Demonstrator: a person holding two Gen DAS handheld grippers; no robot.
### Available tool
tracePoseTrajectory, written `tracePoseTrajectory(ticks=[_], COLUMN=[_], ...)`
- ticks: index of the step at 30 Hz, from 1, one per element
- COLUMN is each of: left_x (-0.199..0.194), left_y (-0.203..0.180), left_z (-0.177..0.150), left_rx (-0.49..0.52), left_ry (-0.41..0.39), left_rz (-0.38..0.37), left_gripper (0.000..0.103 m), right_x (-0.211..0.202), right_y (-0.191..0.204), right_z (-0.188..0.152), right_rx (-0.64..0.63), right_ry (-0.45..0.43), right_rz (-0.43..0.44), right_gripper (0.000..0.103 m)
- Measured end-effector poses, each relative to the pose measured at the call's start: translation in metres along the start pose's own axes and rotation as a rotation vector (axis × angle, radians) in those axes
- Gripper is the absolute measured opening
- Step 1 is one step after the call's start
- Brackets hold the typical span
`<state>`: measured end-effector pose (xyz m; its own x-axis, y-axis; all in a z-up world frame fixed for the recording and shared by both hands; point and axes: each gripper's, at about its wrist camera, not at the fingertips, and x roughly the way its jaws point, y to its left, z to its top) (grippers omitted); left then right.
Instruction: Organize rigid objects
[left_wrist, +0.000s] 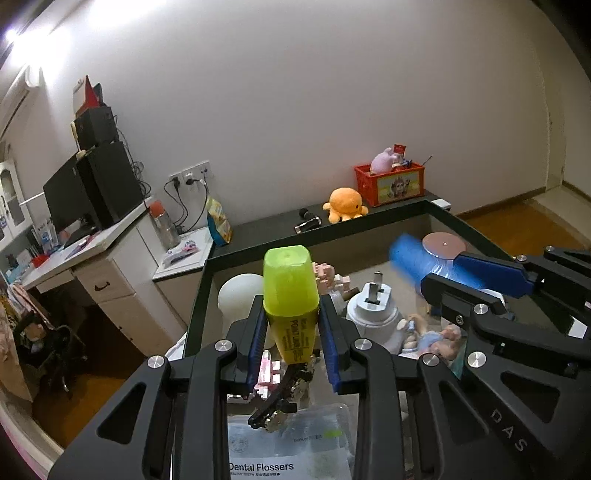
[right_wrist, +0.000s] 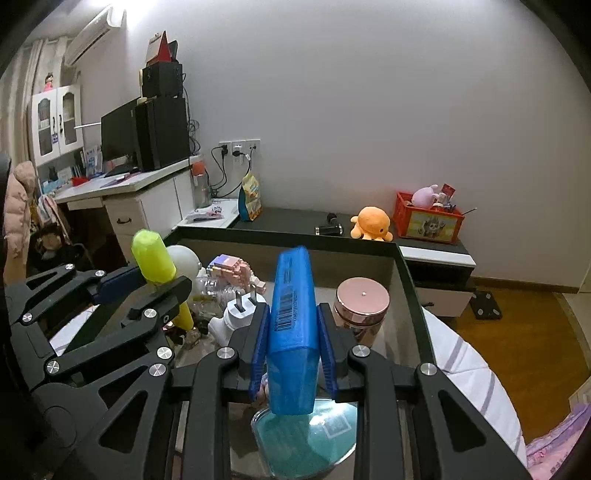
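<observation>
My left gripper is shut on a yellow-green highlighter, which stands upright between the blue pads with its cap up. My right gripper is shut on a flat blue plastic case with a barcode, held on edge. Each gripper shows in the other's view: the highlighter at the left of the right wrist view, the blue case at the right of the left wrist view. Both hang over a glass-topped table crowded with small objects.
On the table lie a white plug adapter, a pink-lidded jar, a white ball, pink block toys, a Dental Flossers packet and a teal pouch. Behind, a dark bench carries an orange plush and a red crate.
</observation>
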<state>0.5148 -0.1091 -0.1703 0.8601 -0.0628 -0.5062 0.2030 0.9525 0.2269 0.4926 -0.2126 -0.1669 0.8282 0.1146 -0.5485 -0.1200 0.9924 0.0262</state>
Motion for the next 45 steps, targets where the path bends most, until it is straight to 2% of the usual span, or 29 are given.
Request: tracePoseTrajectory(ticks=[1, 5, 7, 9, 11, 16, 18, 24, 28, 37, 45], left_x=[-0.002, -0.008, -0.014, -0.026, -0.045, -0.103, -0.131, -0.214, -0.268, -0.376, -0.441], left_y=[0.002, 0.011, 0.02, 0.03, 0.042, 0.054, 0.06, 0.065, 0.064, 0.055, 0.052], left_z=[0.0, 0.001, 0.001, 0.001, 0.002, 0.005, 0.004, -0.01, -0.023, -0.049, -0.066], left_rx=[-0.012, -0.05, -0.085, -0.128, -0.162, -0.197, -0.218, -0.232, -0.218, -0.197, -0.197], left_ry=[-0.015, -0.034, -0.039, -0.047, -0.081, -0.143, -0.173, -0.254, -0.294, -0.387, -0.45], left_rz=[0.013, 0.062, 0.061, 0.066, 0.061, 0.049, 0.046, 0.027, 0.019, 0.052, 0.063], left_gripper=[0.035, 0.068, 0.074, 0.085, 0.099, 0.103, 0.103, 0.103, 0.103, 0.103, 0.103], right_x=[0.001, -0.003, -0.011, -0.021, -0.034, -0.085, -0.114, -0.19, -0.243, -0.343, -0.402], right_y=[-0.001, -0.004, -0.009, -0.014, -0.017, -0.015, -0.008, 0.016, 0.03, 0.051, 0.067], right_z=[0.0, 0.003, 0.004, 0.008, 0.012, 0.018, 0.018, 0.008, -0.006, -0.042, -0.061], right_rx=[0.003, 0.02, 0.038, 0.055, 0.077, 0.098, 0.089, 0.048, 0.011, -0.037, -0.038], right_ry=[0.002, -0.017, -0.029, -0.047, -0.063, -0.124, -0.16, -0.247, -0.31, -0.388, -0.447], right_rz=[0.006, -0.004, -0.026, -0.058, -0.064, -0.043, -0.051, -0.029, -0.089, -0.158, -0.163], right_gripper=[0.027, 0.029, 0.046, 0.073, 0.085, 0.092, 0.103, 0.103, 0.103, 0.103, 0.103])
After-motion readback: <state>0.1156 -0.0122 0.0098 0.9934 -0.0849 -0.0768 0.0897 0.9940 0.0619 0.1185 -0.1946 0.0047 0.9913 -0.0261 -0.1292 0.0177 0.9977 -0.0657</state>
